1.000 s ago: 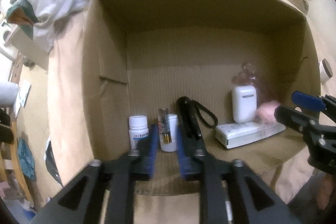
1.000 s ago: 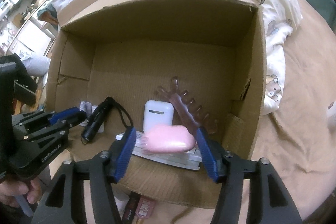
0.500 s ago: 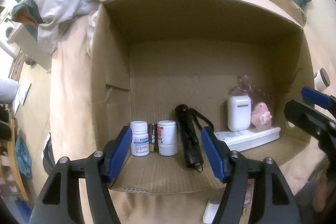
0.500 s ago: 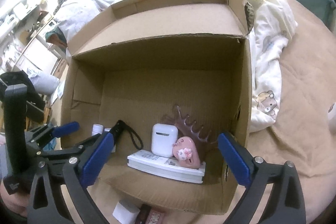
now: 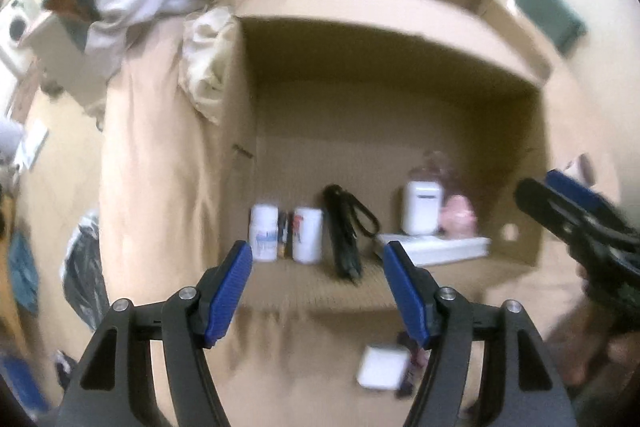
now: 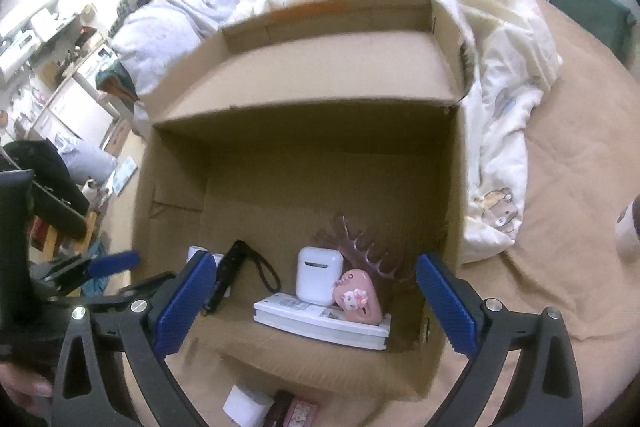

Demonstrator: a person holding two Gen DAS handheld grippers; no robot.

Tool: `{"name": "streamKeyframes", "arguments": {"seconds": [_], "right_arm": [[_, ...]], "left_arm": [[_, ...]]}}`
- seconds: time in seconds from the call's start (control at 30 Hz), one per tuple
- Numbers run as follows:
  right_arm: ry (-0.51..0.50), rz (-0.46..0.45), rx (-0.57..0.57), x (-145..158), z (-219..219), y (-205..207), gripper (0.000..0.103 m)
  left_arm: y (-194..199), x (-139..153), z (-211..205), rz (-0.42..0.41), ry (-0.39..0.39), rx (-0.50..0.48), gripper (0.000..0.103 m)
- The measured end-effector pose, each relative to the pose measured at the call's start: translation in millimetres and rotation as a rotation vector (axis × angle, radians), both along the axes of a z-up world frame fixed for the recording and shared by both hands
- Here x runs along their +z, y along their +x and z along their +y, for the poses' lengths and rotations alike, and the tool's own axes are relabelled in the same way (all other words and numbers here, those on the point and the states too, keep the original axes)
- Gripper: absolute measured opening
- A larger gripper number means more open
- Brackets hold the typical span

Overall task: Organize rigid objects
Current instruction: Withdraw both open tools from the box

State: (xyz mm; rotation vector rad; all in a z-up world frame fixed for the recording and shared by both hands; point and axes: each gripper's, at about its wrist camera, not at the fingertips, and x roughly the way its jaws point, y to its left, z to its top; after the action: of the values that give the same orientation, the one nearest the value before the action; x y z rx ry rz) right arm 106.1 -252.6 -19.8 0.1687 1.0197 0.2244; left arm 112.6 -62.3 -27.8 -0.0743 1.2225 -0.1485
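- Both mine empty: left gripper & right gripper jaws wide apart, outside box.
- Pink case props on white strip by earbud case, so it stands.
- Bottles, flashlight lined along the left.

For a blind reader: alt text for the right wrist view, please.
An open right claw faces a cardboard box lying on its side, holding a white earbud case, pink heart case, white remote and black flashlight.
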Motion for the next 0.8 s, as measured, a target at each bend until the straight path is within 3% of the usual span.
{"name": "streamKeyframes", "arguments": {"seconds": [0.27,0.47,0.7,0.8], "right_arm": [[0.008,-0.041,-0.019,16.9,-7.2,-23.7,0.103],[0.028,-0.063,-0.009,22.6,-3.1,-56.7,0.103],[-0.005,0.007,0.050,24.3,13.5,-81.2,0.103],[-0.132,0.120,0.081,6.5,23.3,-85.1,0.103]], "left_arm": [[-44.3,33.4,17.3,-0.044,0.033,0.000,0.065],[-64.1,25.9,33.7,-0.052,0.017,0.041,0.065],[-70.8,9.9,45.4,-0.094,0.012,0.102,0.065],[-68.7,13.9,48.7,-0.126,0.026,0.120,0.065]]}}
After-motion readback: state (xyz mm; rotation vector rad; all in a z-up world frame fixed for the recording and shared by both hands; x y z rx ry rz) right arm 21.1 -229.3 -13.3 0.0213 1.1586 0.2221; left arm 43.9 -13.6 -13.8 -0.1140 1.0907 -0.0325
